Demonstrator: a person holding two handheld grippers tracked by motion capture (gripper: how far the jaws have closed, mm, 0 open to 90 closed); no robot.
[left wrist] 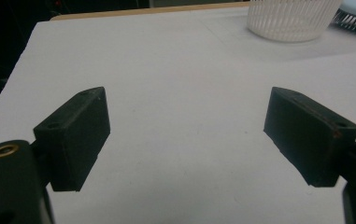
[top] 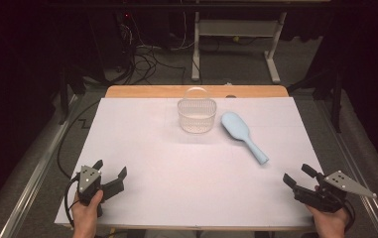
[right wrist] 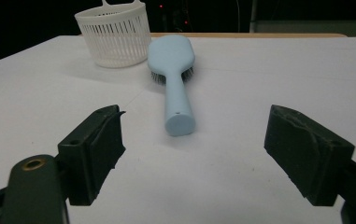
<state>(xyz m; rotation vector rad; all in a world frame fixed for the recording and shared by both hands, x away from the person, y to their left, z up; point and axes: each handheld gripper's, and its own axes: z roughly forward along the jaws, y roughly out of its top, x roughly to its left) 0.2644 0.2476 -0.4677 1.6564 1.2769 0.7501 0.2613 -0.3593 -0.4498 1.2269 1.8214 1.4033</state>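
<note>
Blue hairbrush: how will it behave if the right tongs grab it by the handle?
The hairbrush looks like rigid moulded plastic, so it probably won't flex. Its smooth rounded handle may slip or twist between flat jaws. The wider head lies bristles-down, so it likely sags head-first once lifted. The right tongs are open.

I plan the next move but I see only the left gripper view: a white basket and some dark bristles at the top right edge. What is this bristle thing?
Observer: A light blue hairbrush, lying bristles down beside the basket.
Operator: Where does its handle point?
Observer: Toward the right gripper; in the right gripper view the handle end lies between the jaws' lines.
Operator: Is that gripper open?
Observer: Yes, its jaws stand wide apart, holding nothing.
</note>
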